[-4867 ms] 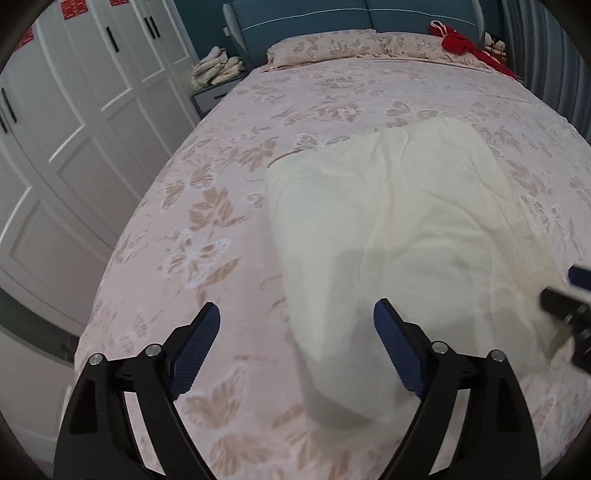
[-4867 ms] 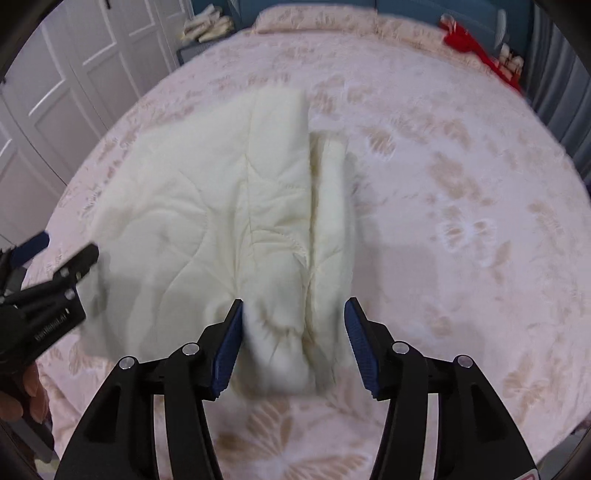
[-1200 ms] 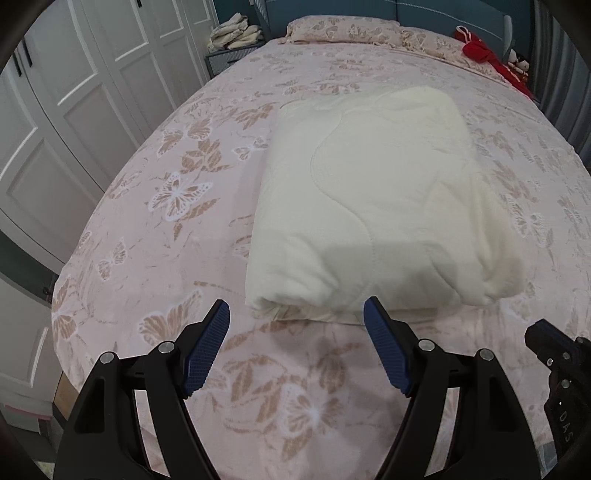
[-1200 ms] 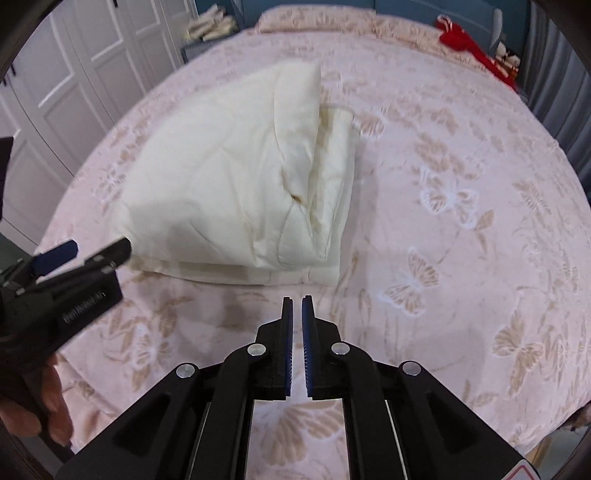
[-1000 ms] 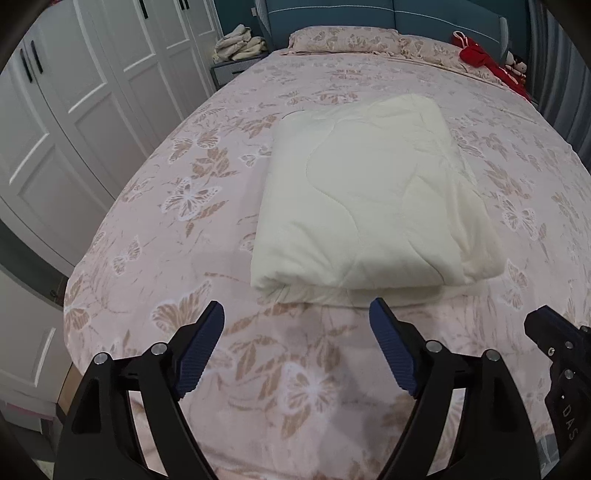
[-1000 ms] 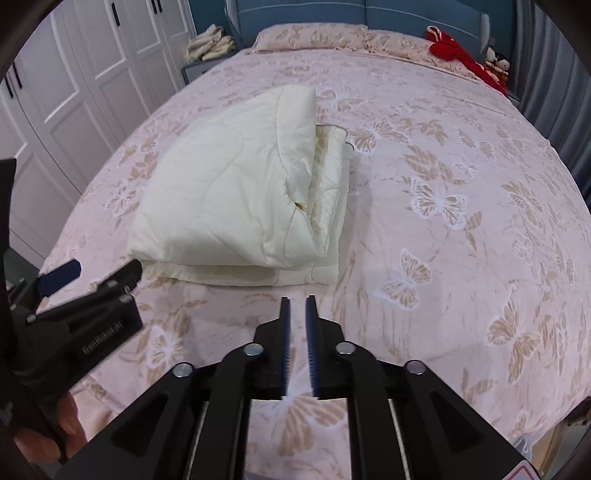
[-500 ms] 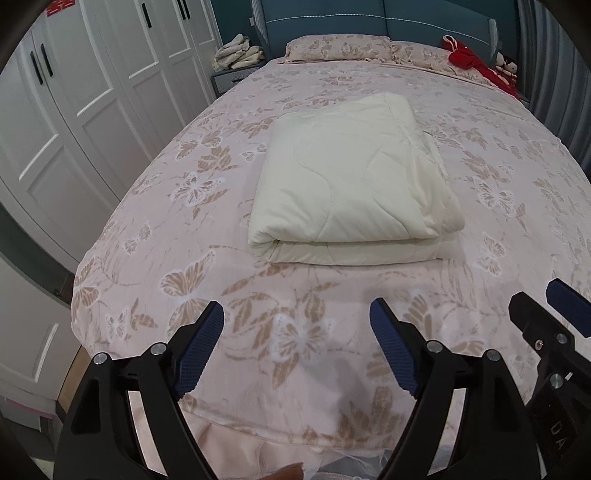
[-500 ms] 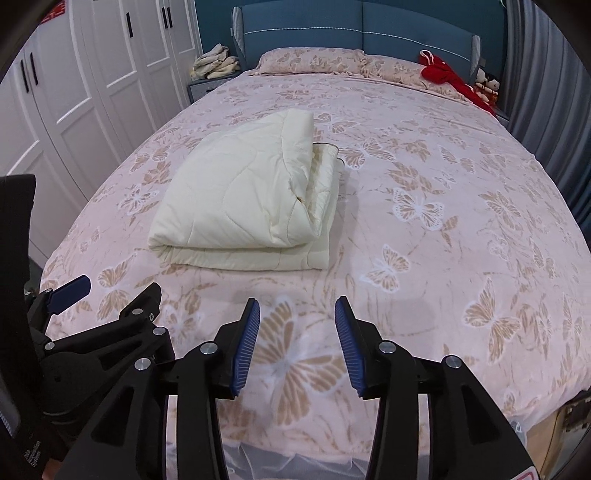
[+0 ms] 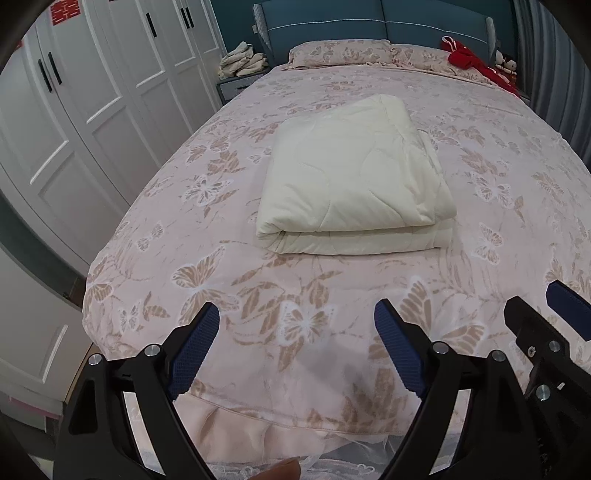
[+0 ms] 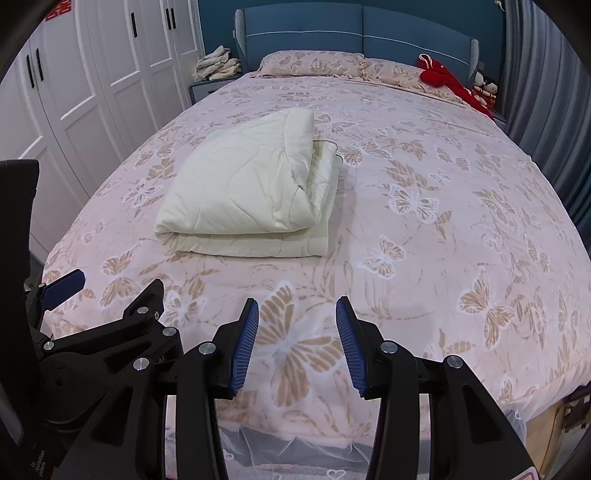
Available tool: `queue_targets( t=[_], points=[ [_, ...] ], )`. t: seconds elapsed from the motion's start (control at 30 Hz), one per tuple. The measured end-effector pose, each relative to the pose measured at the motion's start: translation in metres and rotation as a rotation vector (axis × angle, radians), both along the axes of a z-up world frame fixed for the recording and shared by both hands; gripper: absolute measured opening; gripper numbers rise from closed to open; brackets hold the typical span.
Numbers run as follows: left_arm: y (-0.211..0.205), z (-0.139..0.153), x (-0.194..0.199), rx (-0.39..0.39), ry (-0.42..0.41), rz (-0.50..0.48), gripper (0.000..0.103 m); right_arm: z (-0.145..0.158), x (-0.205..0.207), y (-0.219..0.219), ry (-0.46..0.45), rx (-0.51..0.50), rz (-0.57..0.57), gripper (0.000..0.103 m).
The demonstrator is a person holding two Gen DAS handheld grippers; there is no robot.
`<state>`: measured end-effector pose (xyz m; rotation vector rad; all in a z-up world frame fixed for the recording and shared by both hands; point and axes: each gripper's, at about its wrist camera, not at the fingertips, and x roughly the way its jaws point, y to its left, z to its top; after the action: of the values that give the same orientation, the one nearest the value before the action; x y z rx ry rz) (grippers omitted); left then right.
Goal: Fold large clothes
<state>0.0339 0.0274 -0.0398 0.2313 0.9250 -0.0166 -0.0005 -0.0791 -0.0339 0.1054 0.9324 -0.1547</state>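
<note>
The folded cream quilt [image 9: 354, 184] lies mid-bed [image 9: 517, 155]; the left claw [image 9: 295, 354] gapes empty, and the right claw [image 10: 295, 347], just opening, holds nothing.

Cream quilt [image 9: 354, 184] — pink butterfly-print bedspread [image 9: 498, 177].

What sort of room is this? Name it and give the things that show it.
A bedroom, most likely: a wide bed with a blue padded headboard, pillows at its head, and white wardrobe doors along one side.
</note>
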Motion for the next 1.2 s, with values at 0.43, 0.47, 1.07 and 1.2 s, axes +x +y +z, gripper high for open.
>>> queue_targets(
  t=[0.43,0.47,1.07,1.2],
  points=[
    [0.008,0.000,-0.007,-0.003,-0.001,0.023,0.083,-0.002,-0.004,0.002,-0.001,0.003,-0.003,0.044],
    [0.009,0.000,-0.007,-0.004,0.000,0.024,0.083,-0.002,-0.004,0.002,-0.001,0.003,-0.002,0.044],
    [0.013,-0.002,-0.007,0.001,0.003,0.032,0.083,-0.004,-0.005,0.005,0.004,0.003,-0.004,0.044],
    [0.013,-0.002,-0.007,0.002,0.002,0.030,0.083,-0.004,-0.005,0.004,0.003,0.003,-0.002,0.044]
  ],
)
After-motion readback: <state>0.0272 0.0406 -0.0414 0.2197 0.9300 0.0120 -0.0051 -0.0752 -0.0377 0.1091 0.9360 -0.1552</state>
